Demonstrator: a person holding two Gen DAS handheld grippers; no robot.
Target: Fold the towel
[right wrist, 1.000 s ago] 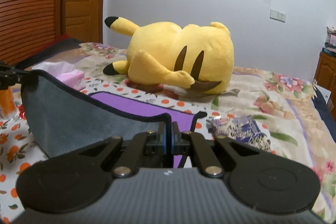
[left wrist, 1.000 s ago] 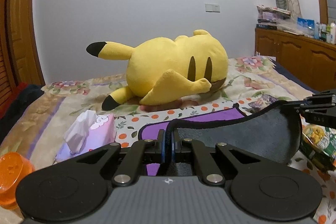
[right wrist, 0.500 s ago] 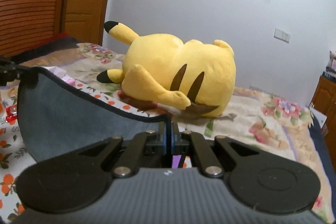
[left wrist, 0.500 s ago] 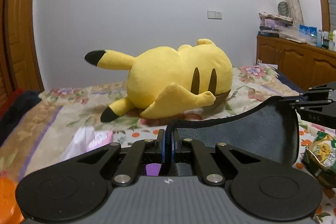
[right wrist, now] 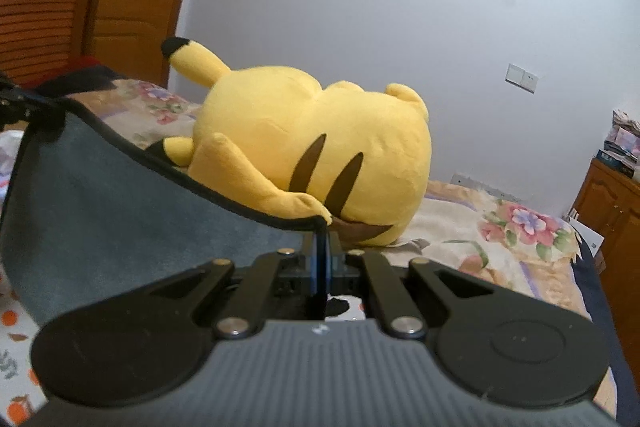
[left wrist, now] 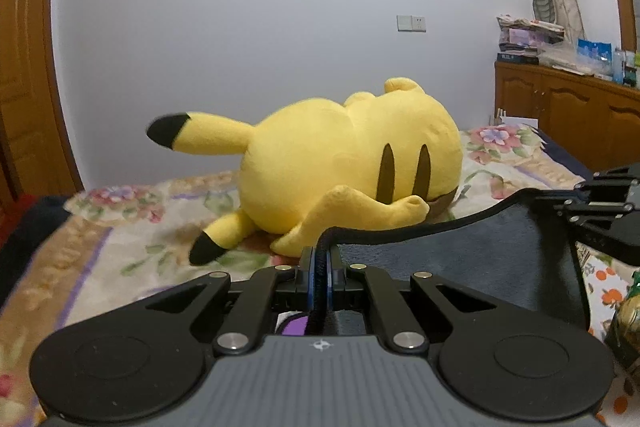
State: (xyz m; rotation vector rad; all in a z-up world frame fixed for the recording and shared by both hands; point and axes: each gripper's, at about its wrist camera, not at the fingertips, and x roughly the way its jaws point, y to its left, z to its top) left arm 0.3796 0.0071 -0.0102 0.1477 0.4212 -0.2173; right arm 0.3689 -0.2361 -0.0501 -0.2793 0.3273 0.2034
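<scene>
Left gripper [left wrist: 319, 263], right gripper [right wrist: 320, 251] jaws each clamped on grey towel [left wrist: 460, 267] corners; lower towel hidden

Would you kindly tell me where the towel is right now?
The towel hangs stretched between the left gripper and right gripper, above the bed, just in front of the yellow plush toy.

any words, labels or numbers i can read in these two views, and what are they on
No text can be read.
Dark box on the wooden cabinet: a pale mark on its spine, too blurred to read.
Blue packet on the cabinet: print too small.
Stacked papers: illegible.
Small emblem on the left gripper's grey body: a symbol, not letters.
Dark grey towel: no label visible.
</scene>
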